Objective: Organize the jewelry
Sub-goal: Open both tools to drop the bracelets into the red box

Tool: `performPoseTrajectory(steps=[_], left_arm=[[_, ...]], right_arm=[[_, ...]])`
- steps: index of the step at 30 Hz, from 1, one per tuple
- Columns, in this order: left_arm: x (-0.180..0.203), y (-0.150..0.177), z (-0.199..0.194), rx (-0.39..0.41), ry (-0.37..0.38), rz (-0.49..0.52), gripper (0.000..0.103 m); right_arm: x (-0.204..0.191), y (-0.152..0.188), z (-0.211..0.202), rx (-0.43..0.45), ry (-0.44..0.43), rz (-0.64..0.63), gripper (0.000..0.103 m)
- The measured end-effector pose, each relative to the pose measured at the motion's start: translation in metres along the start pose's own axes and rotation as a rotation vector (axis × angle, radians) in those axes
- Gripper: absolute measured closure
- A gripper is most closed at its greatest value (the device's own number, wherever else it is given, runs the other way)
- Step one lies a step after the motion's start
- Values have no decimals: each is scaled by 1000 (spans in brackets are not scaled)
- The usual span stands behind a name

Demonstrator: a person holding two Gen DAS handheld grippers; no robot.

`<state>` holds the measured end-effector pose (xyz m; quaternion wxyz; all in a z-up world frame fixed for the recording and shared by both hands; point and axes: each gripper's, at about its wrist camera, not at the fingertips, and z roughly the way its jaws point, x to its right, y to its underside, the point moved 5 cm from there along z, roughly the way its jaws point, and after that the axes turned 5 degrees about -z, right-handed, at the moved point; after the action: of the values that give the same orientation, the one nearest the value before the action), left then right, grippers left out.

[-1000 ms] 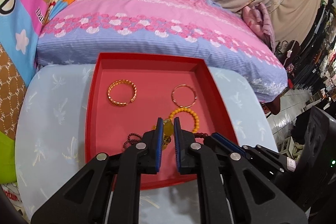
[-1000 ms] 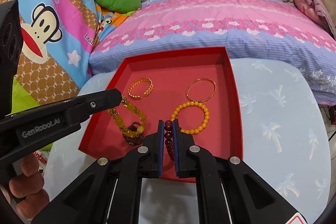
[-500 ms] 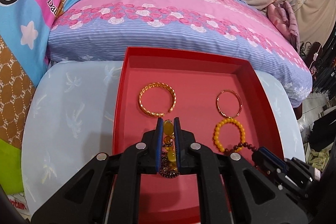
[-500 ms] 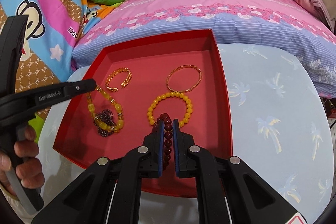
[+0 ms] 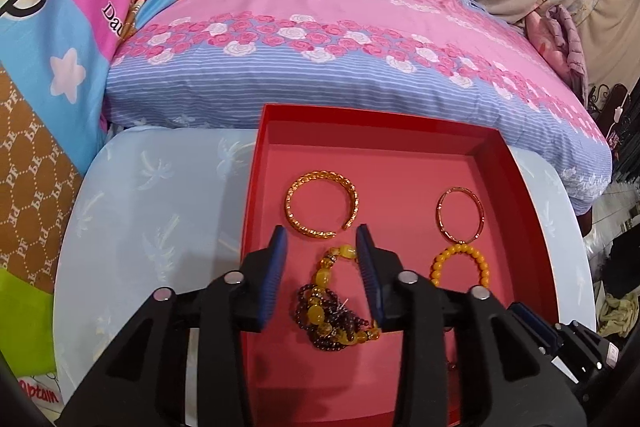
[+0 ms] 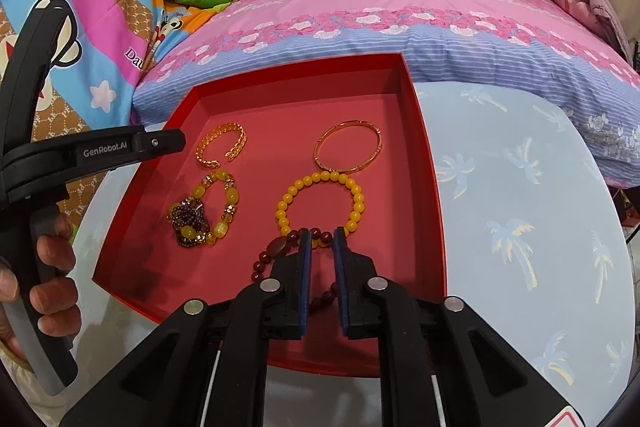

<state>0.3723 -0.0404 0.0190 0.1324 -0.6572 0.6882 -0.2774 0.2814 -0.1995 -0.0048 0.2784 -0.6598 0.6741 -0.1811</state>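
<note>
Step in hand, as I judge it: setting two bracelets down in the red tray (image 6: 424,131) and letting go. Both releases look just begun.

To do it well: part each gripper fully before lifting, so no bead catches on a pad and gets dragged. Lift straight away from the tray floor, not sideways. The beads are loose on their cords and will likely slump or roll, so a slow withdrawal suits them. Keep clear of the pieces already laid out.

Left gripper (image 5: 320,251): jaws have just been opening, now clearly apart. The amber and dark bead bracelet (image 5: 332,303) lies in a heap on the tray floor between them. The left pad stands free of it; the right pad is very close to the beads at its lower edge, contact uncertain. Not gripped.

Right gripper (image 6: 322,241): jaws have just been opening a little, a narrow gap only. The dark red bead bracelet (image 6: 280,247) passes between the pads, its strand draped on the tray floor to either side. No pad seems to press on it, though the gap is tight.

Elsewhere in the tray: gold cuff (image 6: 222,145) and thin gold bangle (image 6: 347,146) at the back, yellow bead bracelet (image 6: 320,205) just ahead of the right gripper, touching the red strand. The tray sits on the pale blue tabletop (image 6: 520,227).
</note>
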Motion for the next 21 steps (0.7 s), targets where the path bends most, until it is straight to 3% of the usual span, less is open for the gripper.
performPoseTrajectory(steps=[2,21], left_arm=[[-2,1,-4,4,2,-7,66],[-4,27,-56,62,-11,6,65]], right_arm=[[0,-1,-3,8,-1,1,84],[-16,9,-44,43,-10,-21,84]])
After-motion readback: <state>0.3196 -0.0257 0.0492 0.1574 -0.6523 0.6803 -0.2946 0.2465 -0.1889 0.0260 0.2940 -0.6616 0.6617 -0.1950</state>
